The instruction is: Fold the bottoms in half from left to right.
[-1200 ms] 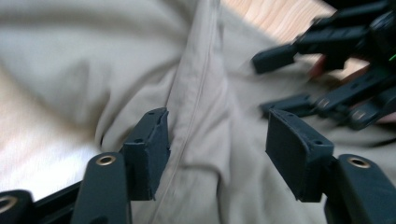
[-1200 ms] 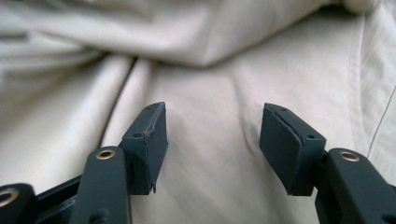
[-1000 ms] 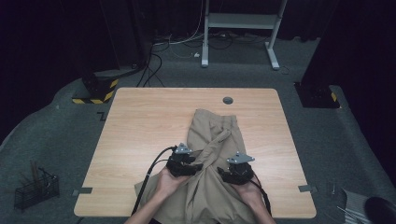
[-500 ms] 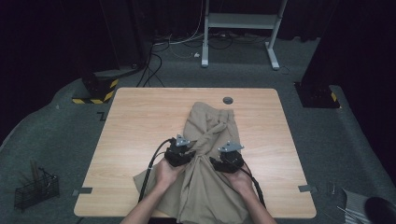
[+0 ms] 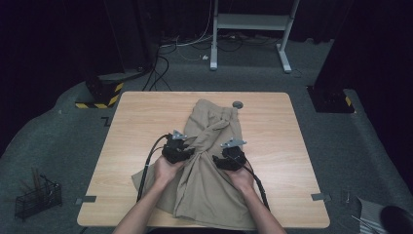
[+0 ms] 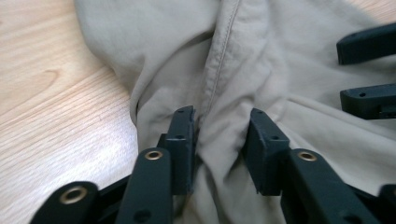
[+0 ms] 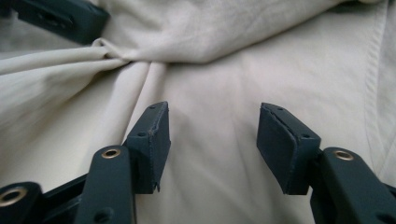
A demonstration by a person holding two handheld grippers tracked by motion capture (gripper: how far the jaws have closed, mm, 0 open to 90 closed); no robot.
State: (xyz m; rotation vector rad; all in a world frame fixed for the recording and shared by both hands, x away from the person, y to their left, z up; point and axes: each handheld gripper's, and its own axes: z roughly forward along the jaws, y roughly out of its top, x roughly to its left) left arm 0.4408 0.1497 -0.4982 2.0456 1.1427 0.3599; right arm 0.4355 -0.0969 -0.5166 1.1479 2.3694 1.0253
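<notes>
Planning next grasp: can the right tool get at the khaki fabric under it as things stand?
Probably yes. The right tool is open directly over the khaki garment, with bare cloth between its fingers and nothing in between. The left tool holds a fold off to the side.

— Where does the high view sit?
— Above the near edge of the table (image 5: 136,112), facing forward and down, far off.
— And the 2 gripper views?
— Each looks along its own jaws, very close to the beige trousers (image 5: 214,161). The left gripper view catches the other gripper's jaws at its right edge; all 3 share that cloth.
</notes>
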